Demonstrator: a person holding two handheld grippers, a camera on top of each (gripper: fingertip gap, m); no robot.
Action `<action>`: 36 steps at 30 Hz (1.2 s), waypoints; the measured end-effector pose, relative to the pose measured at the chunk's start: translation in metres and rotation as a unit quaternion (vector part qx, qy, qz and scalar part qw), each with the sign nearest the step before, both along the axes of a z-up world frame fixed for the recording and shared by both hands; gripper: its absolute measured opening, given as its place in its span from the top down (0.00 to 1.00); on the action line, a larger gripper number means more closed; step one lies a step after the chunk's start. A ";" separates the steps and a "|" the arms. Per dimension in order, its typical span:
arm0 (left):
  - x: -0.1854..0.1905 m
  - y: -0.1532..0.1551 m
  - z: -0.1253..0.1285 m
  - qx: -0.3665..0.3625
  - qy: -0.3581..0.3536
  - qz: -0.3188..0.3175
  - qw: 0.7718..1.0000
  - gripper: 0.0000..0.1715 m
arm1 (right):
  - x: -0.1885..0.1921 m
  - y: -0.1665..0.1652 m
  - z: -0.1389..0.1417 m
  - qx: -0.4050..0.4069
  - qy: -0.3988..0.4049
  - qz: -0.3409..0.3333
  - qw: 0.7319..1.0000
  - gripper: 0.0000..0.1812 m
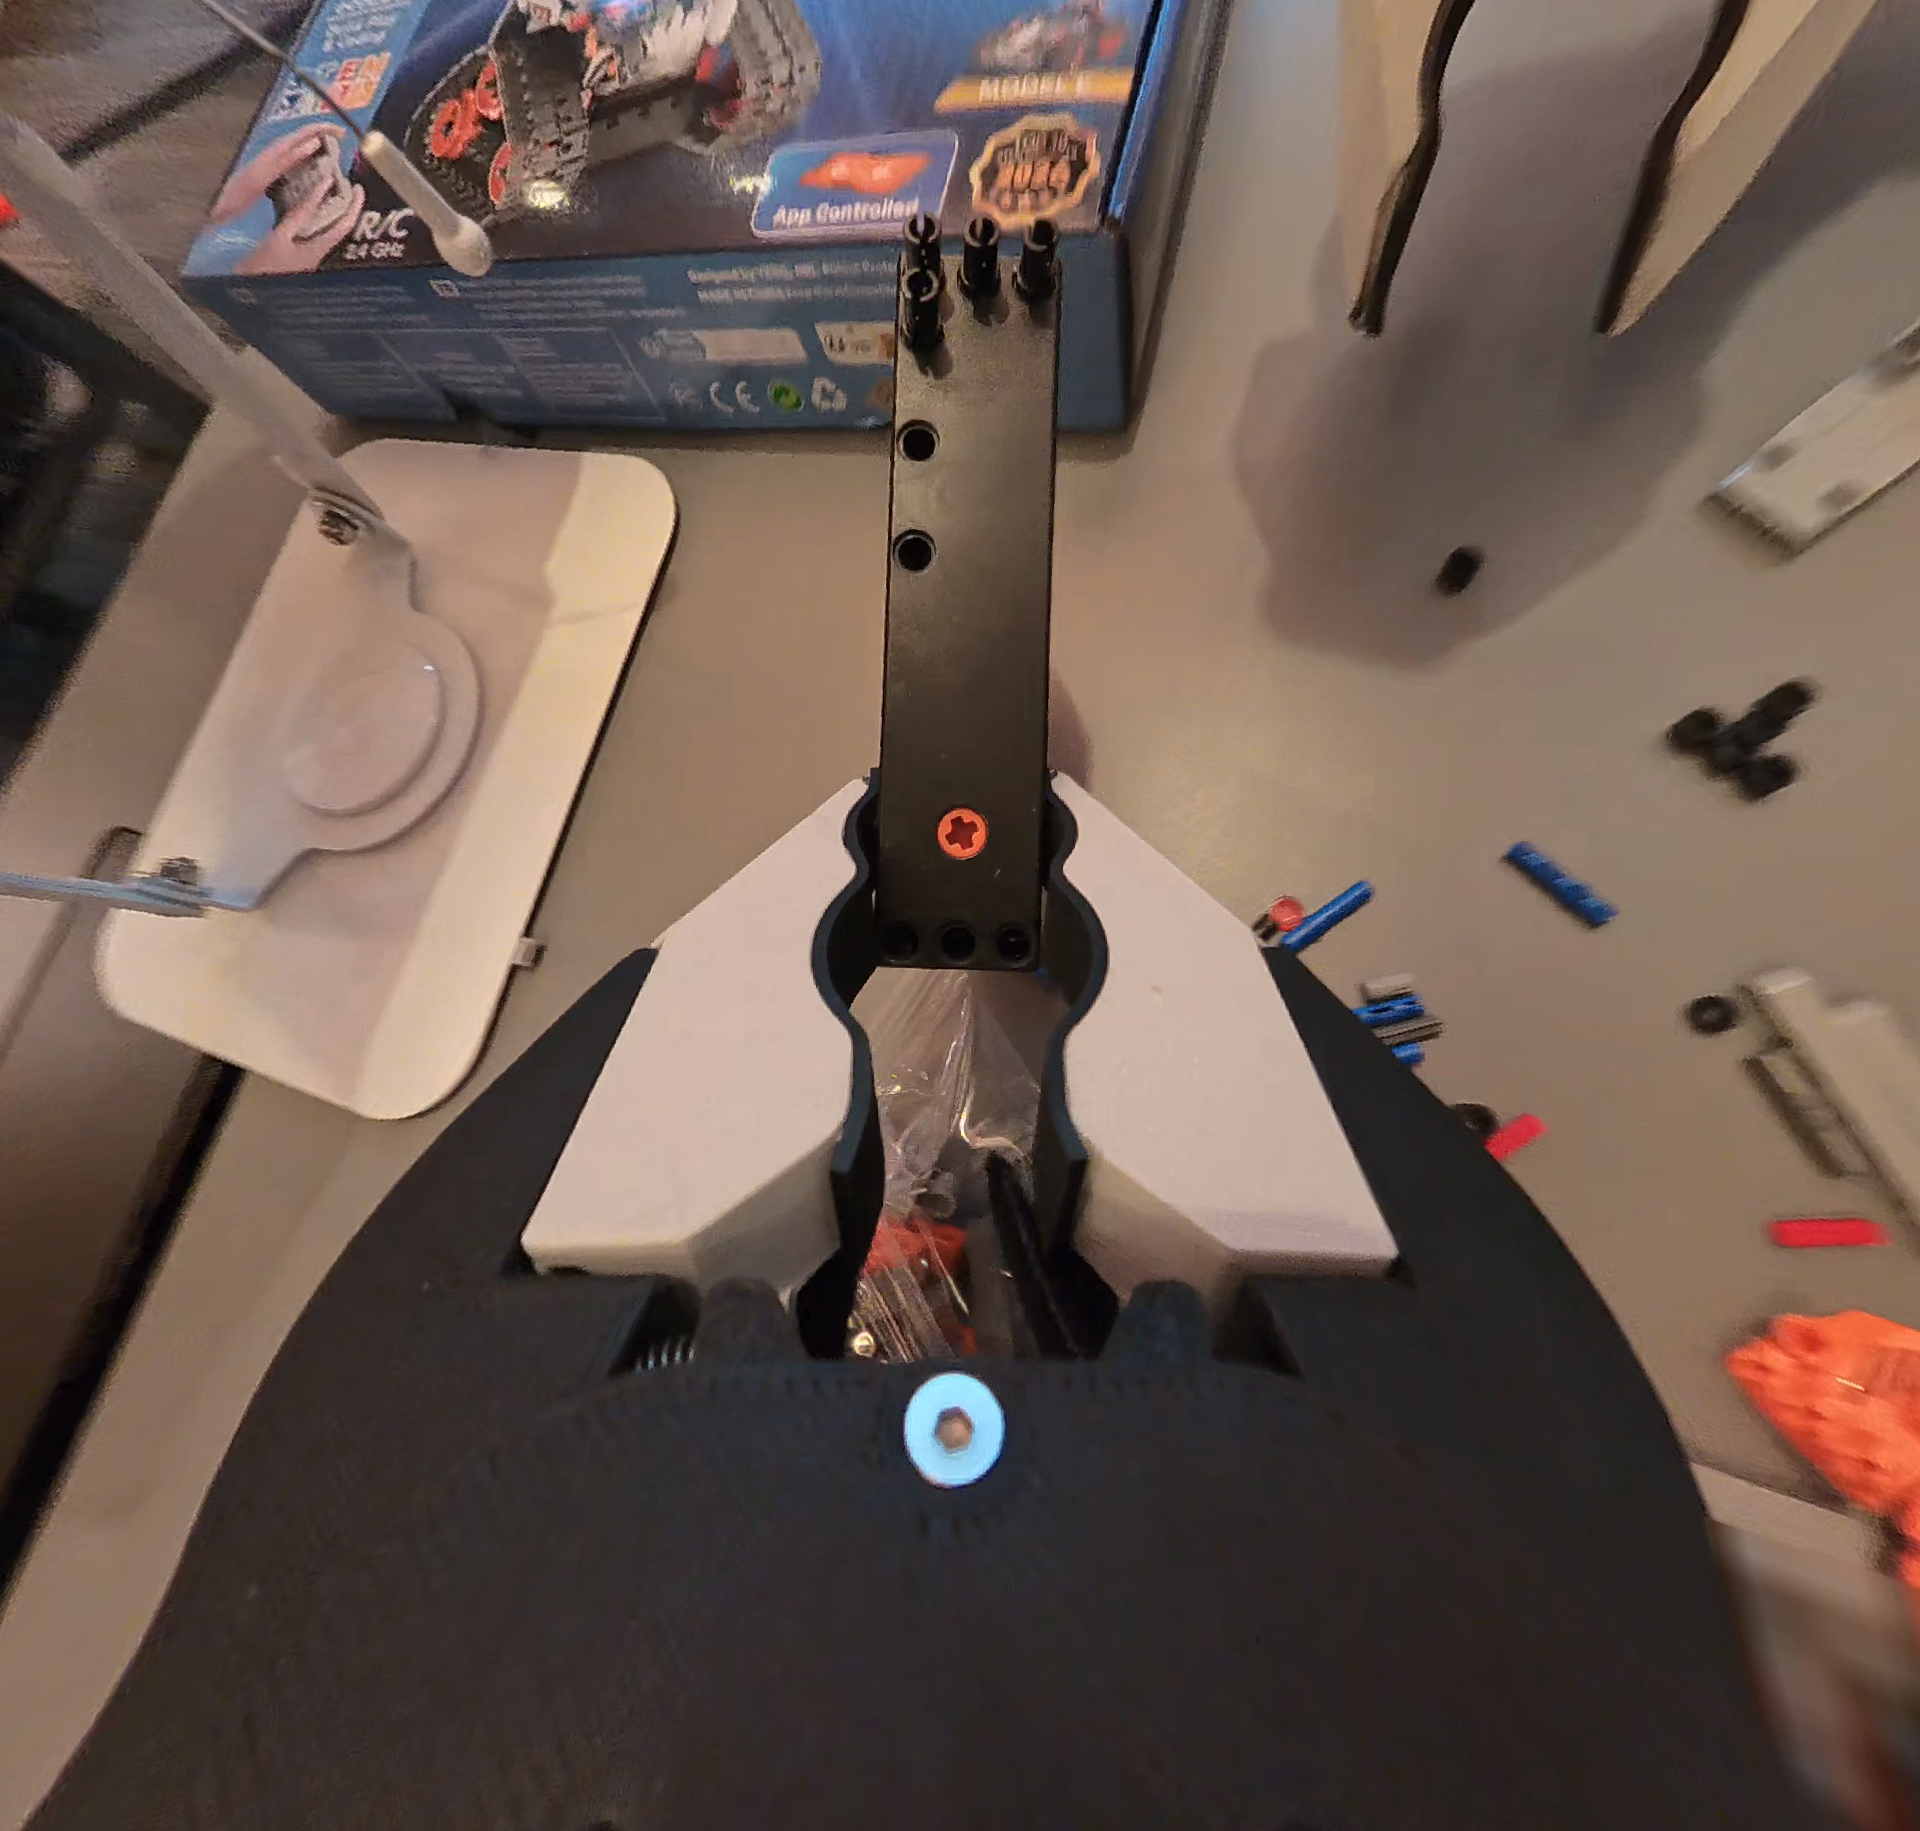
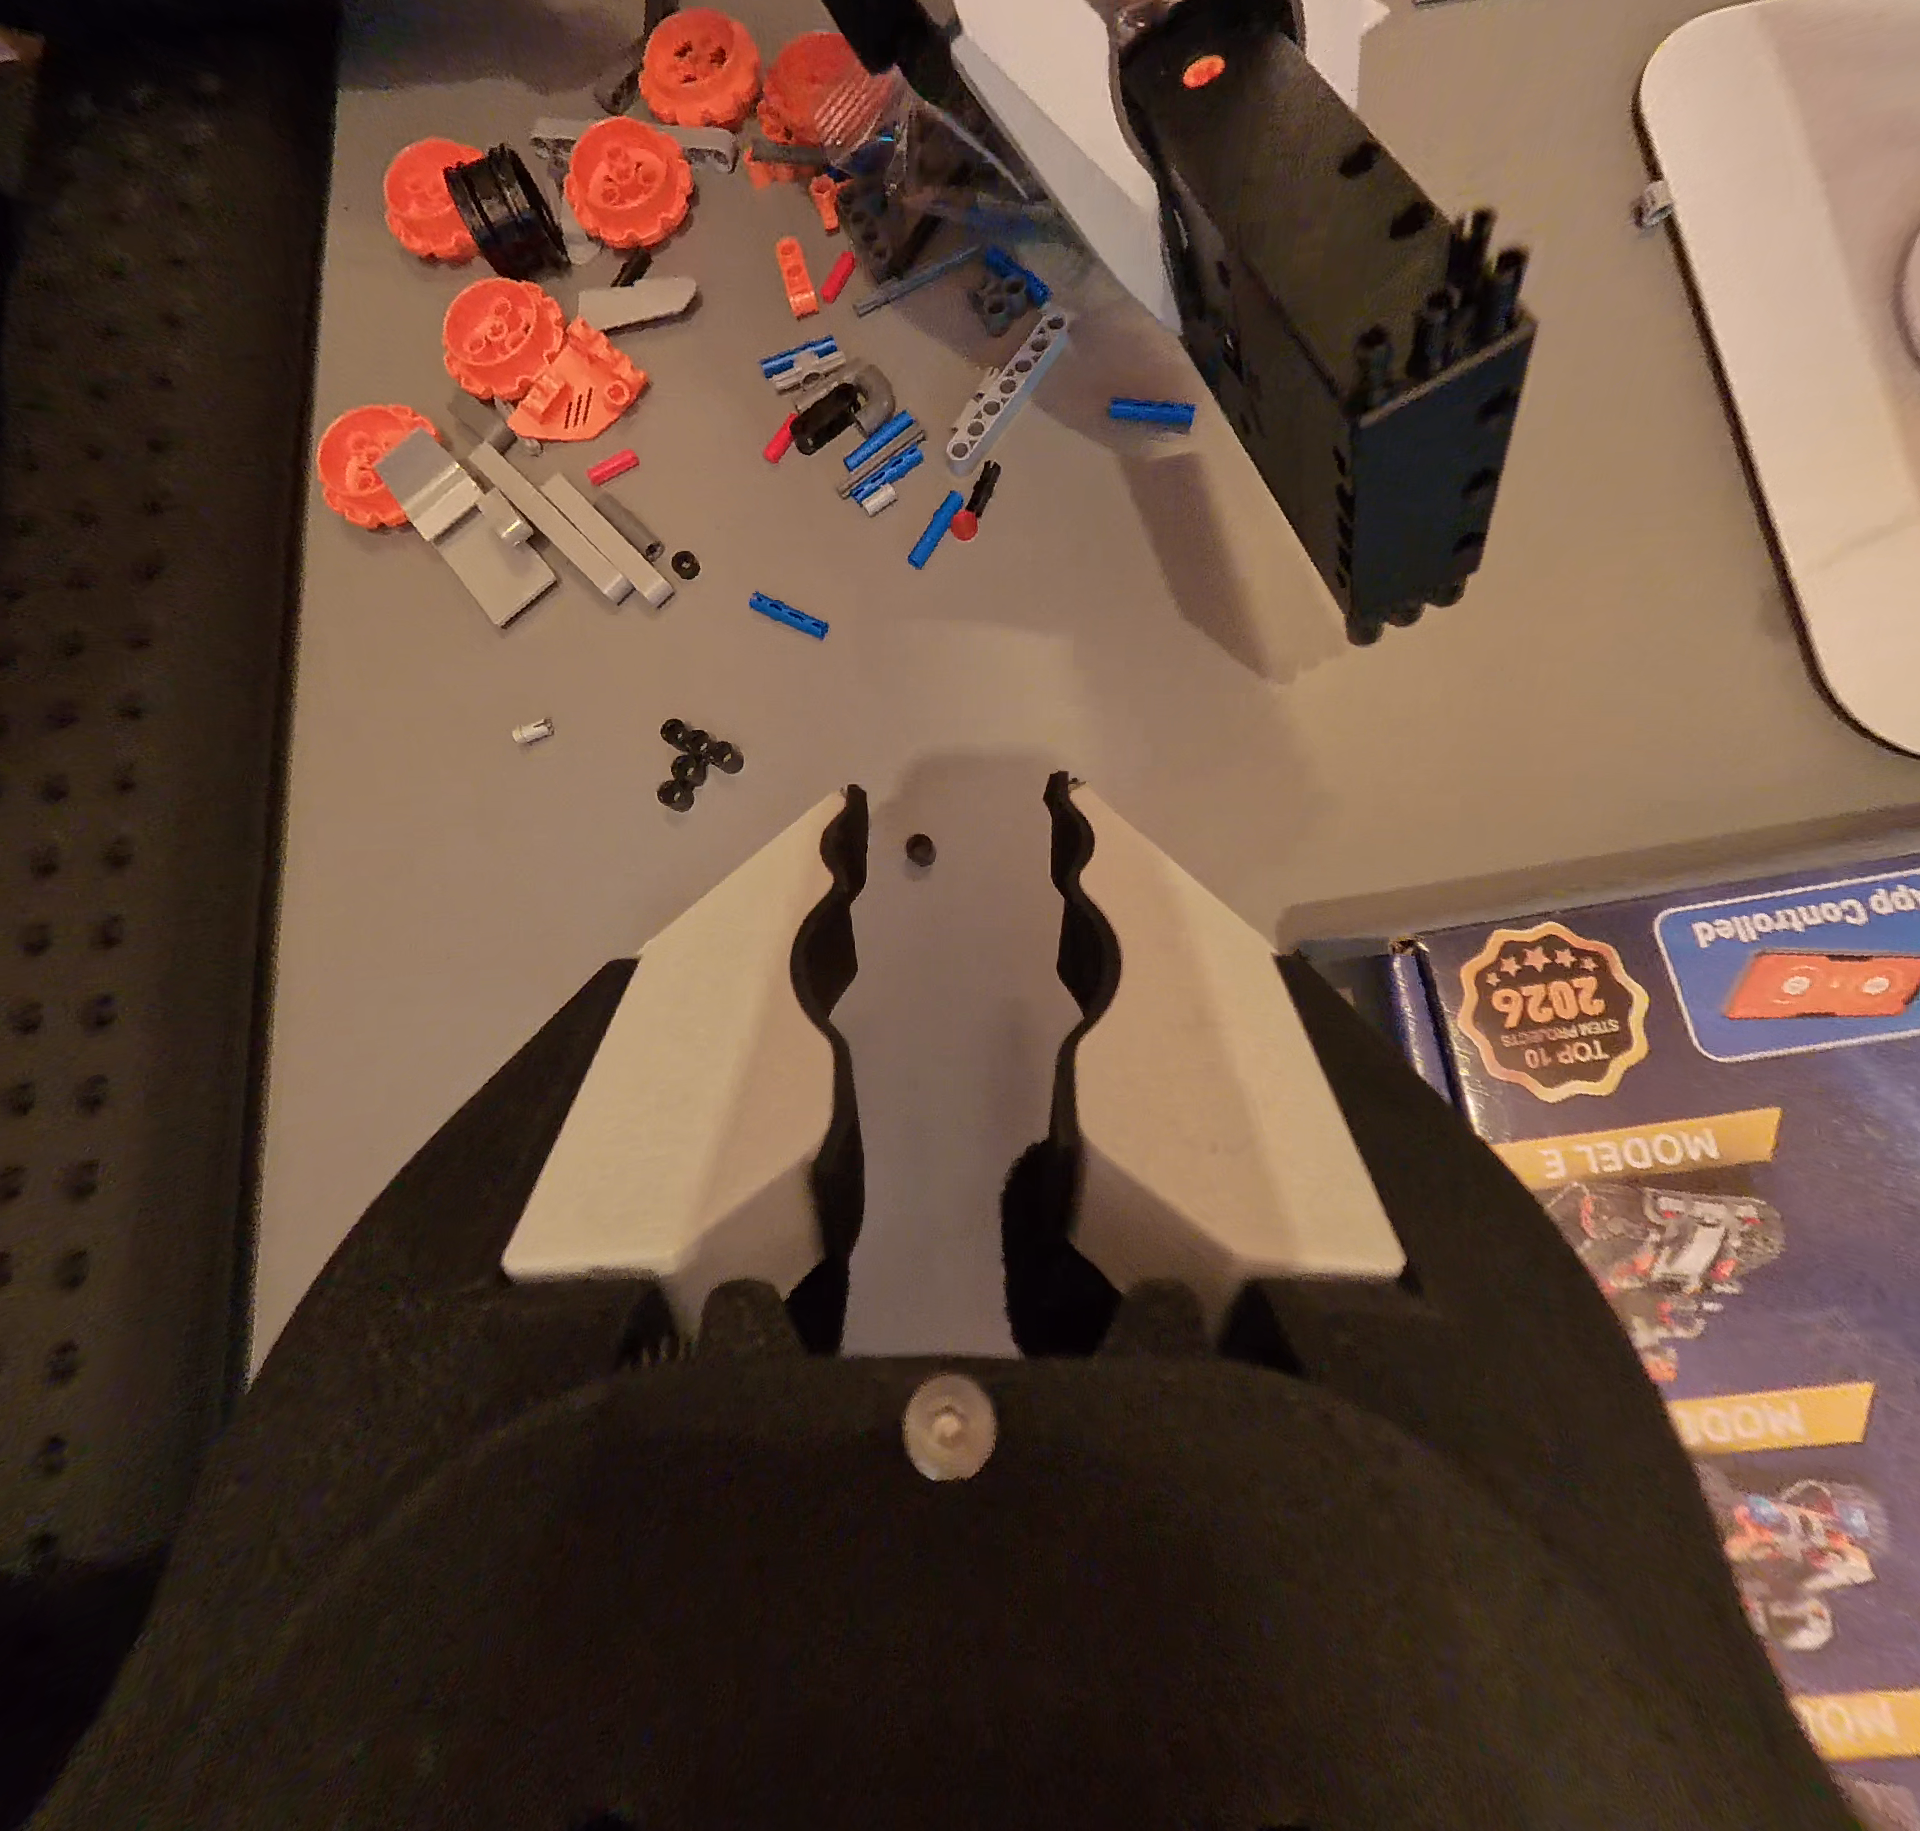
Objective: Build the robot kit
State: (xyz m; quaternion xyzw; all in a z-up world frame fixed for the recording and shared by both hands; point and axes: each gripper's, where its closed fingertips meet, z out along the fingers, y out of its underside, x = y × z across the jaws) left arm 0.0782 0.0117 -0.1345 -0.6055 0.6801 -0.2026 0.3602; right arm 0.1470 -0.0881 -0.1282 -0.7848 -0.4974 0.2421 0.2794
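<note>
My left gripper (image 1: 961,810) is shut on a long black block (image 1: 971,586) with side holes, an orange axle socket and several black pins standing at its far end. The block juts forward, held above the grey table. It also shows in the right wrist view (image 2: 1340,327), held by the left gripper at the top. My right gripper (image 2: 954,794) is open and empty, low over the table. A single small black pin (image 2: 920,848) lies on the table between its fingertips. A cluster of small black pins (image 2: 694,761) lies just left of the tips.
Orange wheels (image 2: 623,183), grey beams (image 2: 582,534) and blue and red pins (image 2: 788,614) are scattered on the grey table (image 2: 1039,701). A blue toy kit box (image 1: 727,119) stands beyond the block. A white tray (image 1: 436,742) lies at left. A dark perforated mat (image 2: 135,638) borders the table. Tip to tip, the grippers are about 12 cm apart.
</note>
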 end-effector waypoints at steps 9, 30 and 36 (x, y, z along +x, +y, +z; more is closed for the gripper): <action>0.005 -0.001 -0.016 0.098 0.047 -0.010 0.994 0.86 | -0.018 -0.014 -0.012 -0.006 -0.021 0.044 0.999 0.80; 0.009 -0.012 -0.030 0.086 0.068 -0.028 0.994 0.86 | -0.058 -0.065 -0.065 -0.053 -0.092 0.180 0.978 0.96; 0.009 -0.012 -0.030 0.084 0.067 -0.028 0.994 0.86 | -0.058 -0.063 -0.065 -0.051 -0.091 0.176 0.979 0.97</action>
